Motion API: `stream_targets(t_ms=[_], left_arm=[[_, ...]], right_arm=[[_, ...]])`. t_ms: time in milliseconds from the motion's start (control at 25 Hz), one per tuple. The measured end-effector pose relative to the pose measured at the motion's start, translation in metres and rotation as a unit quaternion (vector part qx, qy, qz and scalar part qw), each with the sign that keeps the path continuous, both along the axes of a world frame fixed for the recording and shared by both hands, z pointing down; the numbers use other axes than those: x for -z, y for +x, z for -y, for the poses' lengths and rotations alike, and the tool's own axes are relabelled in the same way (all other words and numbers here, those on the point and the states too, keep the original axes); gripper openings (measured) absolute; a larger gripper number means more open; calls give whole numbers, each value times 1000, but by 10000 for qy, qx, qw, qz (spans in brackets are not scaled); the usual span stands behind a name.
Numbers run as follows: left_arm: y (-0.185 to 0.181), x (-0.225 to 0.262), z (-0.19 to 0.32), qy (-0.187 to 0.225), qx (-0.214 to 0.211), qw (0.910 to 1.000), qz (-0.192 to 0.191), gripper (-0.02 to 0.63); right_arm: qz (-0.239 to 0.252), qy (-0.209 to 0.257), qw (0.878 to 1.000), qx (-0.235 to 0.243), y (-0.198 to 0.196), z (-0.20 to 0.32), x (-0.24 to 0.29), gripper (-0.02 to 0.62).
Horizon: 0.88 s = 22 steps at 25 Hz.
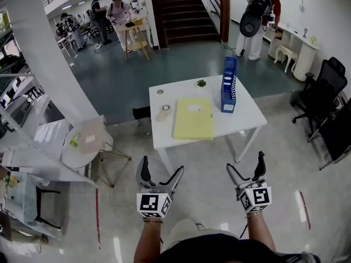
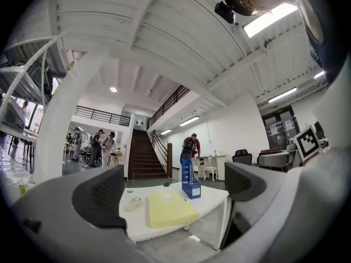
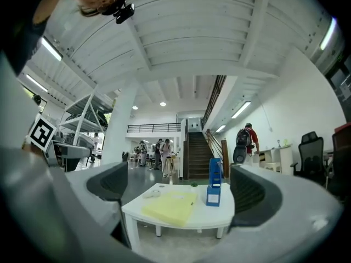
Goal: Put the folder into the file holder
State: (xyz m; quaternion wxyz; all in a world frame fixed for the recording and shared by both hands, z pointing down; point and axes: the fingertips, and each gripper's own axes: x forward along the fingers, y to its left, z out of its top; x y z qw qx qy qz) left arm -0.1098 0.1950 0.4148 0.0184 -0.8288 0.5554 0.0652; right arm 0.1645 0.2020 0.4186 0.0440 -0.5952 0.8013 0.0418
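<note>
Your left gripper point(image 1: 162, 169) and right gripper point(image 1: 245, 163) both gape wide and empty, well short of the table point(image 1: 248, 118). The yellow folder point(image 1: 193, 118) lies flat mid-table. The blue file holder point(image 1: 229, 84) stands upright toward the table's far right, near the folder. Lying flat, the folder probably gives the jaws little edge, so a scraping grab could shove it into the holder and topple it.

The right gripper's point(image 3: 181, 190) jaws stood spread wide, nothing between them. Beyond, a yellow folder point(image 3: 170, 207) lay flat by the white table's point(image 3: 216, 217) front edge, and a blue file holder point(image 3: 214, 188) stood upright near its right edge.
</note>
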Motion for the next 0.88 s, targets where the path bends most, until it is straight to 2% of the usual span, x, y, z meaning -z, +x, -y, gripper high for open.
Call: stream_targets(t_ms=[120, 240, 400, 600, 880], left_arm=[[-1, 16, 19, 174, 111, 9998, -37, 560], [4, 19, 34, 157, 18, 9999, 2, 560], [13, 9, 55, -65, -161, 9998, -45, 560], [9, -2, 102, -196, -155, 9996, -152, 560], [15, -44, 175, -655, -299, 9974, -99, 560]], right_arm=[[62, 112, 9999, -27, 3, 18, 10, 568], [197, 146, 9997, 8, 2, 32, 11, 569], [355, 18, 9993, 115, 1, 55, 4, 584], [461, -295, 9983, 208, -1, 95, -18, 584], [397, -723, 9963, 247, -5, 168, -50, 584]])
